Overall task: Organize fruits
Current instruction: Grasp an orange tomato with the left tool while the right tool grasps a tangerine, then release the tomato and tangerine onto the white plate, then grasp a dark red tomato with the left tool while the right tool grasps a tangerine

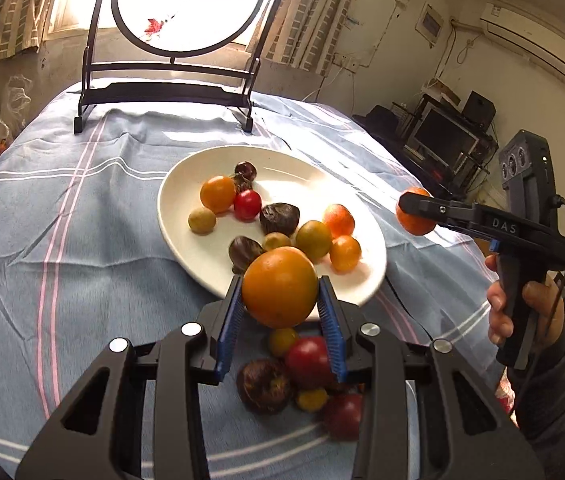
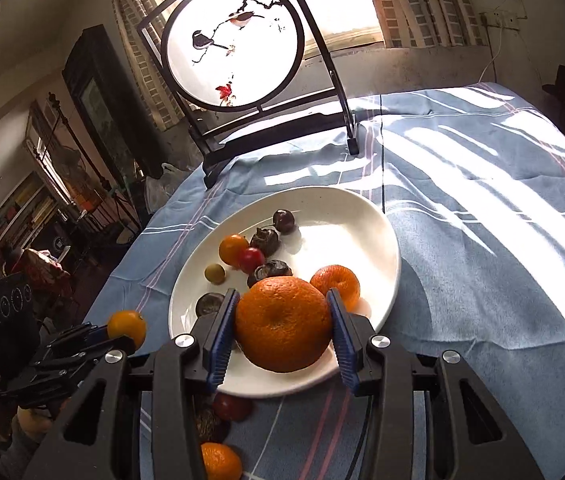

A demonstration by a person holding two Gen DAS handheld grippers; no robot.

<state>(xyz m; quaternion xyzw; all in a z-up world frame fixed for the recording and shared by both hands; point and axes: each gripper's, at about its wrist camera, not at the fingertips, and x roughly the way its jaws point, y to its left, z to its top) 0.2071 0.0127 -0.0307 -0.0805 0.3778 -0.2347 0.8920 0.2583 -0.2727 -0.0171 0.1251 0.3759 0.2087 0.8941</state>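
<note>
A white plate (image 1: 186, 216) on the blue striped cloth holds several small fruits: orange, red, yellow-green and dark brown ones. My left gripper (image 1: 280, 296) is shut on a smooth orange fruit (image 1: 279, 287), held above the plate's near rim. My right gripper (image 2: 282, 322) is shut on a large mandarin (image 2: 283, 323), held over the plate (image 2: 378, 236). In the left wrist view the right gripper (image 1: 416, 210) shows at the right with the mandarin (image 1: 412, 224). In the right wrist view the left gripper (image 2: 122, 330) shows at the left with its orange fruit (image 2: 126, 328).
Several loose fruits lie on the cloth near the plate's front edge: a red one (image 1: 308, 362), a dark one (image 1: 264, 386), a small yellow one (image 1: 311, 399). A black-framed round bird screen (image 1: 170, 92) stands at the table's far end. The table edge drops off at right.
</note>
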